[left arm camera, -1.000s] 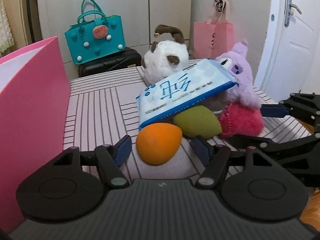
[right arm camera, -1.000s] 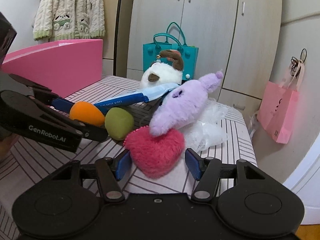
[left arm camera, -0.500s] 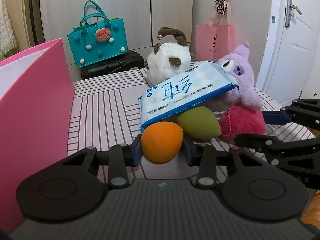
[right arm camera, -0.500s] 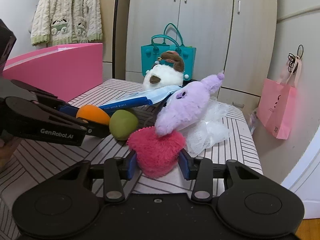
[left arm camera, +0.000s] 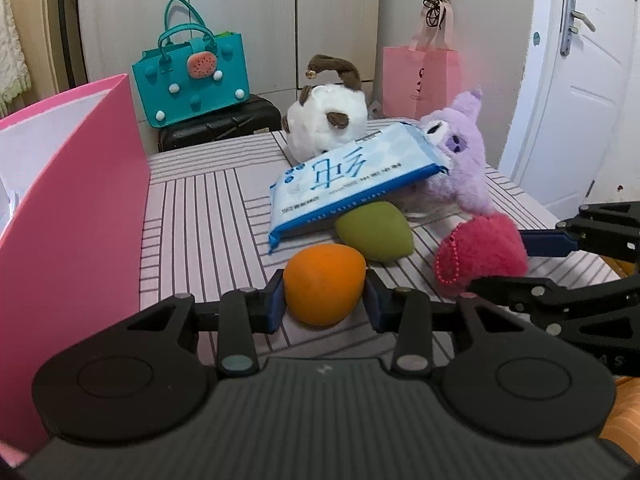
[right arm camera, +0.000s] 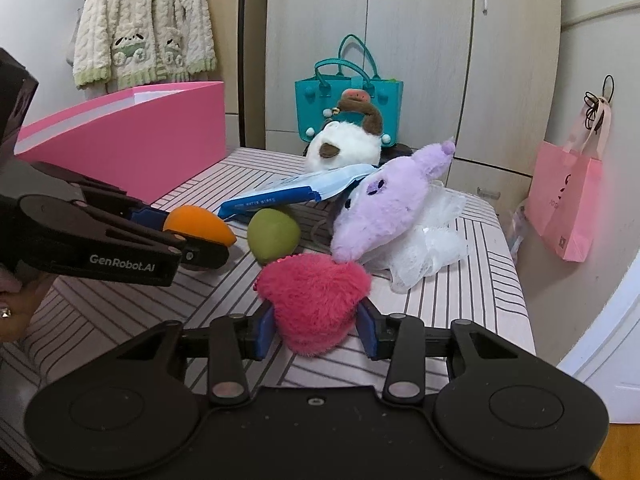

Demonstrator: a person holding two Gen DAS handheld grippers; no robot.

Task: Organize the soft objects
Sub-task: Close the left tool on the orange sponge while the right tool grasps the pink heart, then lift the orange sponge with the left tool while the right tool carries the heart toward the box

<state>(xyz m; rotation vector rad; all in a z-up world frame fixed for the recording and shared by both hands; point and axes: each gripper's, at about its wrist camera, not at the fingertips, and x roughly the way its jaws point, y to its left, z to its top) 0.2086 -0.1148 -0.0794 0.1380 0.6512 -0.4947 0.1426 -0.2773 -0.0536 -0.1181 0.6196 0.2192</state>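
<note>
Left wrist view showed my left fingers (left arm camera: 325,300) clenched on the orange sponge (left arm camera: 323,284), one blue pad against each flank, the egg-shaped body sitting low over the striped desk (left arm camera: 200,216). Right wrist view showed my right fingers (right arm camera: 316,328) grasping the red plush heart (right arm camera: 314,300) across its lower point, pads buried in the pile.

I judged both things very light and yielding. The sponge would squash under pressure and spring back, so a hold across its widest part, as I had it, seemed safest against it popping out. The heart's fur looked slippery over soft stuffing, and a bead chain (left arm camera: 447,258) hung from its side, which might snag on a neighbour.

Just beyond the sponge lay the green sponge (left arm camera: 374,232), partly under the blue wipes pack (left arm camera: 352,184), which leaned up against the purple plush (left arm camera: 460,160). The purple plush's snout was touching the heart's top, so lifting the heart might tip it. Behind stood the white plush (left arm camera: 326,124), and some white netting (right arm camera: 424,236) lay beside the purple one.

To my left stood the pink box (left arm camera: 72,208), open-topped, which I took for the likely destination.
</note>
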